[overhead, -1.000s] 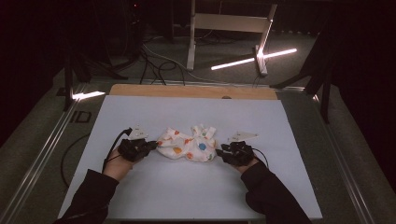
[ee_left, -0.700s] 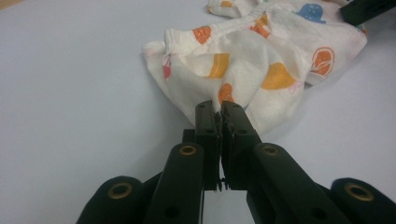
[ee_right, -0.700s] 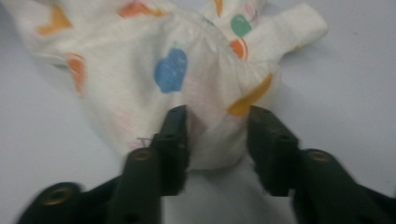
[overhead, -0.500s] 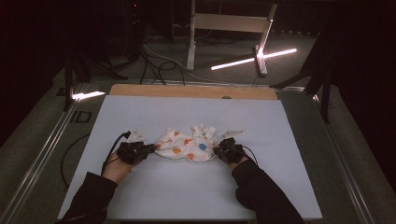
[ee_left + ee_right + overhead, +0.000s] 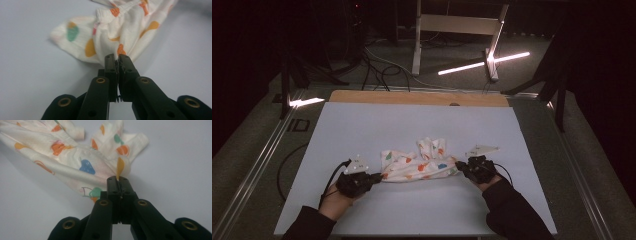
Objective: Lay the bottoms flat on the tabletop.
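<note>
Garment: small cream cotton garment printed with orange, blue and green shapes (image 5: 417, 164), lying crumpled near the middle of the table, stretching sideways between the two hands.
Long axis: running left to right across the table in the high view, with one bunched lobe poking up toward the far edge (a sleeve or a leg, too crumpled to tell).
Left gripper: black two-jaw left gripper (image 5: 371, 178) lying low at the garment's left end, jaws pinching shut on a fold of fabric; in the left gripper view (image 5: 117, 60) cloth fanning away straight ahead of the tips.
Right gripper: black two-jaw right gripper (image 5: 460, 167) biting the right end, jaws clamping tight on an edge of fabric (image 5: 119, 179) just after closing; cloth spreading ahead and off to the left in the right gripper view.
Direction from each claw: lying inward from both, so each hand sitting at its own end, neither nearer than the other.
Coming move (a judgement): probably pulling the ends apart or lifting to spread the cloth flat; depending on both pinches holding along that sideways axis.
Surface: pale blue-white matte tabletop (image 5: 412, 120) with a wooden strip (image 5: 412, 97) along the far edge.
Room: dark, with bright strip lights (image 5: 482, 62), floor cables and a metal stand behind.
</note>
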Available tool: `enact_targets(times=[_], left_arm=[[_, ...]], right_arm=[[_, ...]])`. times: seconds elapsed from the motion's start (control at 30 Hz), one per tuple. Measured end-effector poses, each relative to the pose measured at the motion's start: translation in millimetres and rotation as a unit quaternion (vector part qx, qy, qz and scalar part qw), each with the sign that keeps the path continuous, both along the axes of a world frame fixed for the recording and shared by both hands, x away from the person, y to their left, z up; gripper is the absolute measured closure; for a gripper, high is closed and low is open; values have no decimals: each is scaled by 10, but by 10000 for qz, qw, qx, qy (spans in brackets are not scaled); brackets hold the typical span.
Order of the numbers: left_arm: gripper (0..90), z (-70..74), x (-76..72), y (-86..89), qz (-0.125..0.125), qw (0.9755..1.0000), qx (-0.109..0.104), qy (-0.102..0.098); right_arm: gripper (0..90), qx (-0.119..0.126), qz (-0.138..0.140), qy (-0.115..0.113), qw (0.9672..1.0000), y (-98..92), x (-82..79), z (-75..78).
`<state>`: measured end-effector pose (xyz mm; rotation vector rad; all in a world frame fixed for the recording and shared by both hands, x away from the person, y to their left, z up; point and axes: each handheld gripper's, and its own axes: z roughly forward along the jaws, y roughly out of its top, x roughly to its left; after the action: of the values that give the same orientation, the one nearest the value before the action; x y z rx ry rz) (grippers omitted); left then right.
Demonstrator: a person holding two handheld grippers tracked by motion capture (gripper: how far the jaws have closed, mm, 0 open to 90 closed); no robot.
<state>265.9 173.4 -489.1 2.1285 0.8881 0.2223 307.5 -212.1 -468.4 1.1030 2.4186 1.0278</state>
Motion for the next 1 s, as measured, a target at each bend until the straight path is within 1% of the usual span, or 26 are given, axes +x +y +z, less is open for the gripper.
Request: enact_targets(times=[0.03, 0.07, 0.1, 0.13, 0.17, 0.2, 0.23, 0.27, 0.3, 0.33, 0.37, 0.43, 0.53, 0.6, 0.67, 0.73, 0.8, 0.83, 0.87, 0.9, 0.93, 1.0], left_arm=[[869, -10, -39, -21, -57, 10000, 7, 37], [869, -25, -104, -56, -155, 9998, 76, 36], [869, -36, -137, -69, -219, 9997, 125, 49], [868, -60, -177, -79, -307, 9993, 174, 104], [868, -77, -197, -81, -327, 9992, 192, 151], [868, -105, -223, -76, -372, 9987, 276, 192], [865, -124, -232, -69, -388, 9986, 296, 223], [864, -152, -242, -54, -386, 9984, 323, 266], [864, -167, -247, -45, -371, 9984, 316, 288], [864, -187, -249, -31, -374, 9982, 312, 352], [864, -196, -256, -29, -365, 9982, 299, 372], [863, -205, -273, -36, -409, 9979, 271, 433], [862, -208, -321, -61, -561, 9967, 305, 497], [857, -226, -337, -63, -592, 9962, 329, 540], [856, -253, -333, -45, -597, 9959, 325, 597], [855, -257, -326, -28, -582, 9959, 270, 636], [855, -253, -319, -24, -577, 9961, 337, 581], [855, -251, -315, -19, -579, 9960, 342, 589], [851, -255, -315, -14, -575, 9960, 313, 613], [847, -255, -316, -11, -575, 9960, 311, 608], [842, -252, -316, -7, -591, 9959, 306, 618], [792, -241, -312, 3, -568, 9960, 304, 625]], right_arm=[[896, -11, 4, 33, 10000, -39, -54, -26], [896, -6, 18, 65, 10000, -65, -85, -44], [895, 15, 51, 126, 9999, -102, -132, -74], [895, 32, 36, 174, 9998, -119, -162, -93], [894, 33, 75, 255, 9996, -145, -209, -124], [892, 24, 110, 305, 9995, -153, -239, -143], [892, -18, 179, 356, 9992, -164, -287, -173], [891, -33, 222, 370, 9991, -169, -313, -188], [890, -16, 257, 434, 9987, -174, -356, -212], [888, -12, 276, 444, 9986, -175, -376, -228], [885, -3, 293, 486, 9984, -175, -405, -249], [881, -9, 303, 550, 9980, -186, -434, -272], [882, -39, 300, 612, 9977, -205, -441, -301], [879, -75, 288, 660, 9974, -218, -449, -310], [880, -132, 289, 663, 9973, -240, -453, -330], [881, -155, 282, 742, 9967, -255, -461, -352], [883, -207, 297, 776, 9963, -259, -477, -370], [883, -205, 261, 788, 9963, -260, -483, -383], [879, -206, 298, 776, 9963, -269, -481, -389], [864, -187, 246, 844, 9960, -274, -482, -382], [851, -203, 248, 812, 9962, -276, -483, -381], [781, -156, 259, 785, 9965, -285, -490, -362]])
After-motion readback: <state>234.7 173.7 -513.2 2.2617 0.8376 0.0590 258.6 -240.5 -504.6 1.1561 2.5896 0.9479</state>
